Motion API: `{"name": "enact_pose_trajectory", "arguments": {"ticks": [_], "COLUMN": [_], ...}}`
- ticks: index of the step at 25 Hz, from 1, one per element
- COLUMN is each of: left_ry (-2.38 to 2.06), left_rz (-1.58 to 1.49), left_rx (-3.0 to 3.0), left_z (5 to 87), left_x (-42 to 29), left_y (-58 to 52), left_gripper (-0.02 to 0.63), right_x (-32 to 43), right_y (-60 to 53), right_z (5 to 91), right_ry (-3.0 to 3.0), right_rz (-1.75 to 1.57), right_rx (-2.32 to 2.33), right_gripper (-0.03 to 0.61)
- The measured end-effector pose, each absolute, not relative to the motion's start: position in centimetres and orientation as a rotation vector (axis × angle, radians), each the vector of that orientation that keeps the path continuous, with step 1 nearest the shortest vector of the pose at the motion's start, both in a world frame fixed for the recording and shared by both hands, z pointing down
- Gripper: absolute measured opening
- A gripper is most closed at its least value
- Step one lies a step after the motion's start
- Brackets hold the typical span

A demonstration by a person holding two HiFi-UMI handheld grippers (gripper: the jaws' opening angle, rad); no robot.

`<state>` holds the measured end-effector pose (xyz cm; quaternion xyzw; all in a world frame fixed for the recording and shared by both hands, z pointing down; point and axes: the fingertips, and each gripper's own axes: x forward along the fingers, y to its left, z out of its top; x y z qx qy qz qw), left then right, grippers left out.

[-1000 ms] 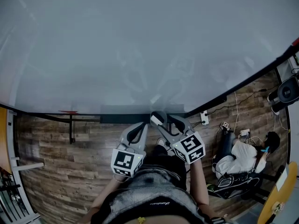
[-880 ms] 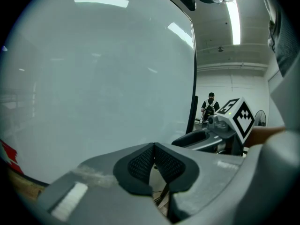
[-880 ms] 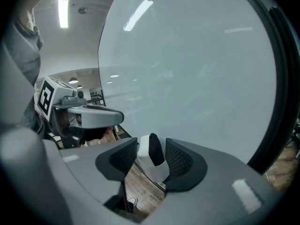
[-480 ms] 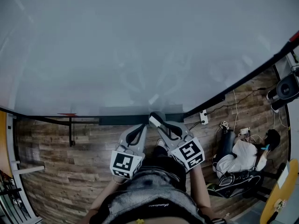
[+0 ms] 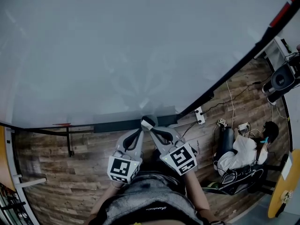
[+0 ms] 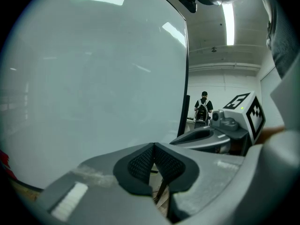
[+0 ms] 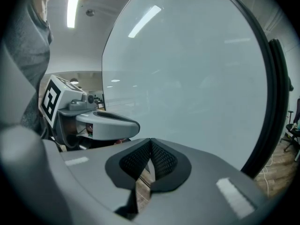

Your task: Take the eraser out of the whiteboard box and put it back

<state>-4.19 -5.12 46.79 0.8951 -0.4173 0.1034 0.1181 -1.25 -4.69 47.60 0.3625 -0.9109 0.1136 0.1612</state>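
Whiteboard box point(image 5: 112, 126) is the dark, narrow tray fixed along the lower edge of the whiteboard point(image 5: 140, 46); its long axis runs left to right in the head view. The right gripper point(image 5: 148, 123) has its tip at the right part of the box, touching it or just above it. The left gripper point(image 5: 137, 133) sits just below the box, short of it and beside the right gripper. Both pairs of jaws are closed pad to pad. Each gripper view shows only floor through the gap behind the pads, with nothing clamped. The eraser cannot be identified with certainty. The head view shows a small pale patch at the right gripper's tip, but it may be either the eraser lying in the box or the jaw end itself. Judgement: the eraser is most likely in the box, directly ahead of the right gripper, which is the nearer tool. A grasp requires the jaws to open first and then close across the eraser's short side.
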Motion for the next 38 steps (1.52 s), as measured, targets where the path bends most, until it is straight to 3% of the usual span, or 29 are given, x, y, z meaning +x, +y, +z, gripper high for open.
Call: {"name": "enact_pose_trajectory", "arguments": {"ticks": [38], "left_ry": [-1.37], "left_rz": [0.11], "left_rx": [2.734], "left_z": [36.2], "left_x": [-3.3], "left_y": [-7.5], "left_gripper": [0.002], "right_x": [-1.3], "right_y": [-7.0], "right_z": [34.8], "right_ry": [-2.895], "right_rz": [0.08], "right_rx": [1.179], "right_gripper": [0.002]}}
